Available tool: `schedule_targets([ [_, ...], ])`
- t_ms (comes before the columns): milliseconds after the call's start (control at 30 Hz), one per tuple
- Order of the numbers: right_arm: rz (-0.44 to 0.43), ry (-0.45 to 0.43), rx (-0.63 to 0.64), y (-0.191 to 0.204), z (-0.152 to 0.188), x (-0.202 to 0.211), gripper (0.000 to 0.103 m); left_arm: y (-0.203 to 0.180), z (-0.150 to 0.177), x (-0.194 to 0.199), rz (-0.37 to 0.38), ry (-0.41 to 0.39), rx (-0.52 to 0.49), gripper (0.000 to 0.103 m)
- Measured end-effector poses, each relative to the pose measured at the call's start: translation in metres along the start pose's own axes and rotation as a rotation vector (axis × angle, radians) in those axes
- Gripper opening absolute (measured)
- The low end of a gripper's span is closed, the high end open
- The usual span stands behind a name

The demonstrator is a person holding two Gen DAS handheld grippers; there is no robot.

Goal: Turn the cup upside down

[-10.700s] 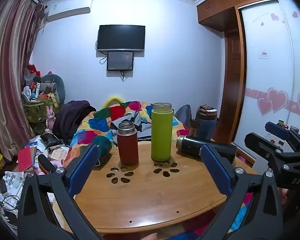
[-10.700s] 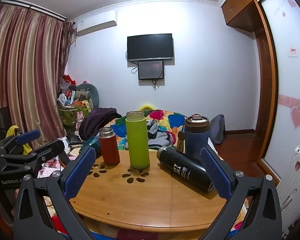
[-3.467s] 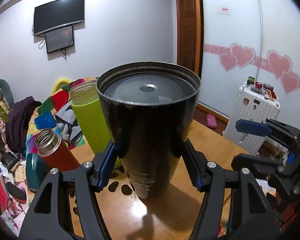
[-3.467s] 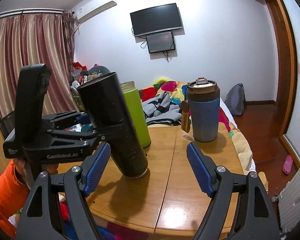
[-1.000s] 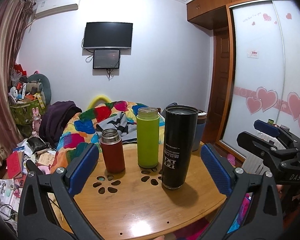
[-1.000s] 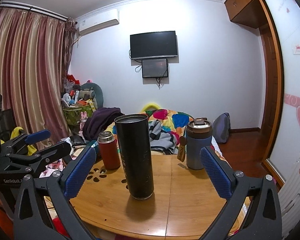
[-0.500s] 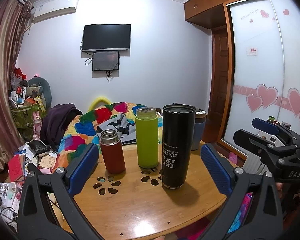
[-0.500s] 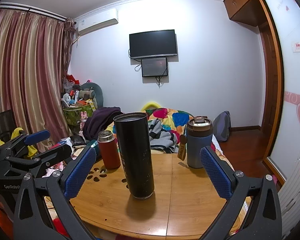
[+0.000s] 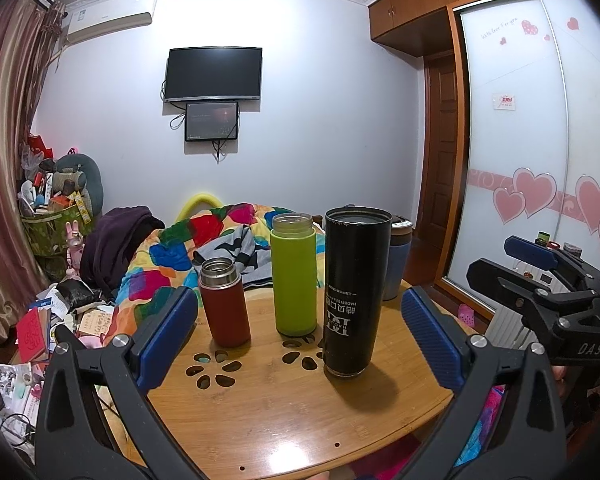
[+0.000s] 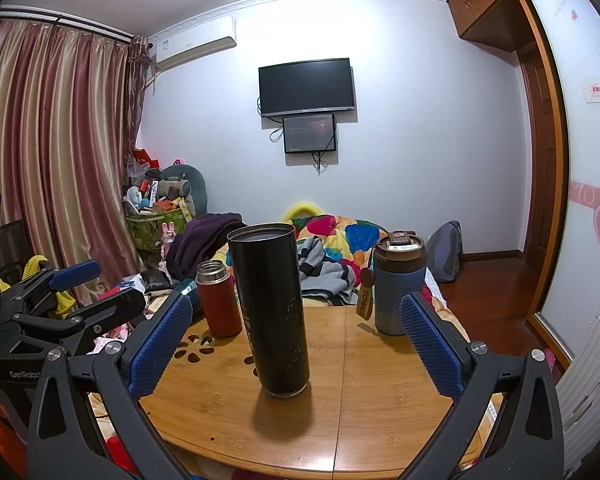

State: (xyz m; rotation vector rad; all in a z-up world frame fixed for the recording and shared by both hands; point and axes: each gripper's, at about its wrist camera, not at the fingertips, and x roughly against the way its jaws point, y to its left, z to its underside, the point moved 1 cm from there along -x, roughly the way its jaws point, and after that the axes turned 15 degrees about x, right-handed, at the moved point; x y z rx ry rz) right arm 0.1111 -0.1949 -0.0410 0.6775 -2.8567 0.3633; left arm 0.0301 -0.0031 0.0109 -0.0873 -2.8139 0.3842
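A tall black cup [image 9: 355, 292] stands upside down on the round wooden table [image 9: 284, 400], its white lettering inverted. It also shows in the right wrist view [image 10: 271, 308], near the table's middle. My left gripper [image 9: 300, 332] is open and empty, held back from the cup near the table's front edge. My right gripper [image 10: 296, 340] is open and empty, also back from the cup. Each gripper shows at the side of the other's view.
A red flask [image 9: 224, 304], a green bottle [image 9: 294, 276] and a blue lidded mug [image 10: 398, 282] stand on the table behind the black cup. A bed with a colourful quilt [image 9: 204, 240] lies beyond. Clutter covers the floor at left.
Over the last second both grippers have barely shifted. The black cup stays standing where it was set down; both grippers stay open.
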Motion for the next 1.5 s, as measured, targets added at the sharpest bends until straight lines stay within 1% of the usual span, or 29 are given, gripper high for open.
schedule_targets([
  [667, 0.001, 0.001, 0.0, 0.0006, -0.0006, -0.0005, 0.103, -0.0019, 0.0027, 0.0006, 0.011, -0.002, 0.001, 0.103],
  [967, -0.008, -0.002, -0.004, 0.0029, 0.0023, -0.001, 0.103, -0.0034, 0.0015, 0.0036, 0.015, -0.016, -0.002, 0.103],
  [1067, -0.009, -0.003, -0.006, 0.0022, 0.0025, -0.0006, 0.103, -0.0044, 0.0017, 0.003, 0.027, -0.006, -0.01, 0.103],
  [1300, -0.01, 0.001, -0.008, 0.001, 0.0029, 0.0001, 0.103, -0.0058, 0.0018, 0.0, 0.018, 0.003, -0.004, 0.103],
  [1500, -0.009, -0.001, -0.013, -0.0016, 0.0022, 0.0009, 0.103, -0.0061, 0.0028, -0.0015, 0.026, 0.01, -0.005, 0.103],
])
